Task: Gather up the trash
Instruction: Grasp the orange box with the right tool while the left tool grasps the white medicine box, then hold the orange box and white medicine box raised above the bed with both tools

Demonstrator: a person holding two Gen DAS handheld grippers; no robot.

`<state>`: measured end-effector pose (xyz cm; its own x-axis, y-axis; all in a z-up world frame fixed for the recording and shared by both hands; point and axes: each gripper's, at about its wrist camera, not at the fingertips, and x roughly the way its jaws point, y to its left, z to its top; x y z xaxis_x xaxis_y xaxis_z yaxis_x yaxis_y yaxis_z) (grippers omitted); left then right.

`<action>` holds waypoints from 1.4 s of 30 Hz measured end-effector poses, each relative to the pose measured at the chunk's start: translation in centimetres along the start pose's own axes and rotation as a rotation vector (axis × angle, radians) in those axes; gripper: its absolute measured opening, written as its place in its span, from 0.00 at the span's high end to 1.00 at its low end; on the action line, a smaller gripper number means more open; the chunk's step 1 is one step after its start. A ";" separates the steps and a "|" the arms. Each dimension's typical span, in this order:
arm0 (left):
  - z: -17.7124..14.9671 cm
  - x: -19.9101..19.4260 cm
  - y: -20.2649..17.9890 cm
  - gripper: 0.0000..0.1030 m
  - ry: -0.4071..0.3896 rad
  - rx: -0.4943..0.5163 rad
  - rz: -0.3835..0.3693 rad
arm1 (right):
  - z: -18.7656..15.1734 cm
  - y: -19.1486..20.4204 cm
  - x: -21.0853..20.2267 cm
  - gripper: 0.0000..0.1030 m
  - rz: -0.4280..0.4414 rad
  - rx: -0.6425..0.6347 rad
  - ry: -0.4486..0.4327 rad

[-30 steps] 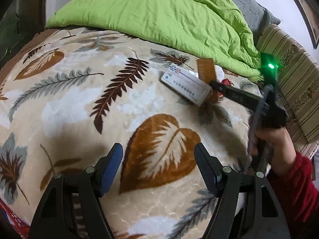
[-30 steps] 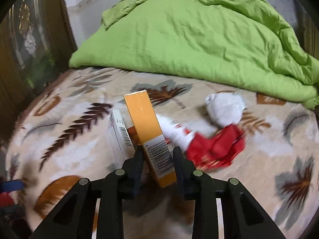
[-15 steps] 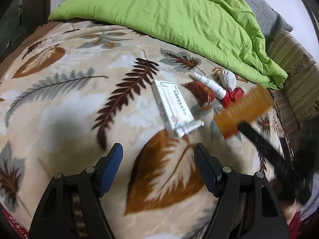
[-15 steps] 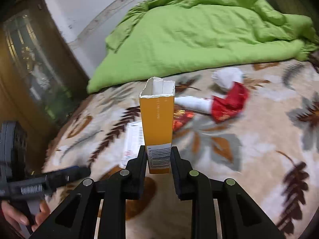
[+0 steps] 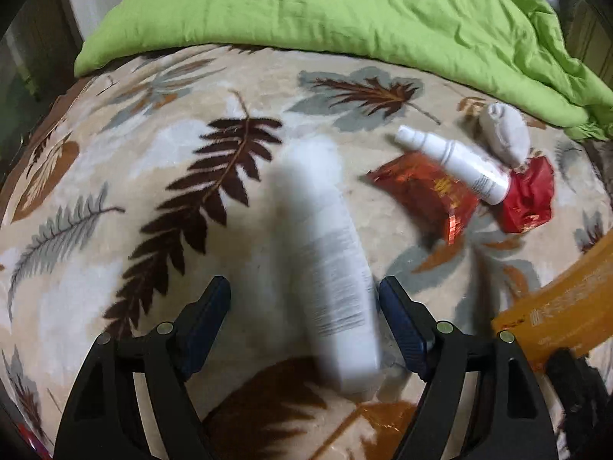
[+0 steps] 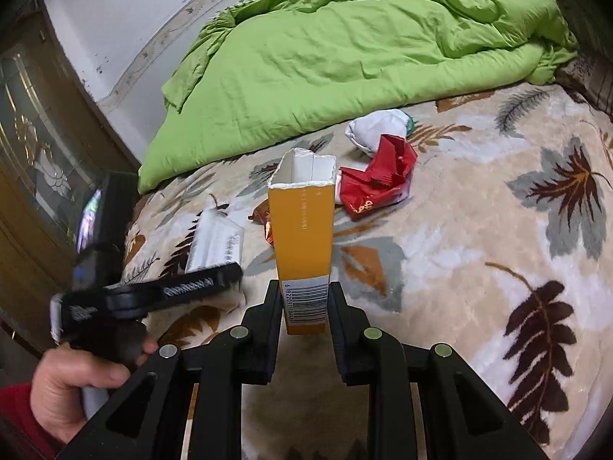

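White box [image 5: 329, 268] lies between spread left gripper [image 5: 304, 314] jaws.

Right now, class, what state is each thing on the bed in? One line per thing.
Orange box: top open, gripped upright by right gripper.
White box: lying flat between open left gripper fingers, blurred.
White bottle: lying across wrappers.
Red wrapper: crumpled.
White wad: balled up.

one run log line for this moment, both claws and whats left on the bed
right claw: shut on orange box | left claw: open around white box | left on bed: red wrappers, white bottle
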<state>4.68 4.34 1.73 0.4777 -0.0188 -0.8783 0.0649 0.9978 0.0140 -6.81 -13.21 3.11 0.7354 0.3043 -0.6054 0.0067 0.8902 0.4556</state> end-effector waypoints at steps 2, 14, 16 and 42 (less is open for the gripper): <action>-0.7 -0.5 0.3 0.43 -0.053 -0.002 -0.030 | -0.1 0.4 0.0 0.75 0.004 -0.023 -0.001; -6.6 -5.2 4.0 0.87 -0.124 -0.066 -0.237 | -1.7 3.6 -1.6 0.75 0.038 -0.127 -0.036; -8.3 -6.5 4.6 0.87 -0.155 -0.064 -0.227 | -2.4 4.2 -2.0 0.75 0.041 -0.143 -0.031; -11.9 -13.0 3.8 0.87 -0.404 0.016 -0.083 | -4.8 7.3 -7.1 0.75 -0.059 -0.238 -0.092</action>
<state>-11.65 9.10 7.50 0.7758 -0.1254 -0.6184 0.1294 0.9908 -0.0386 -15.23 -7.19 7.58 0.7973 0.2268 -0.5594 -0.0999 0.9635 0.2482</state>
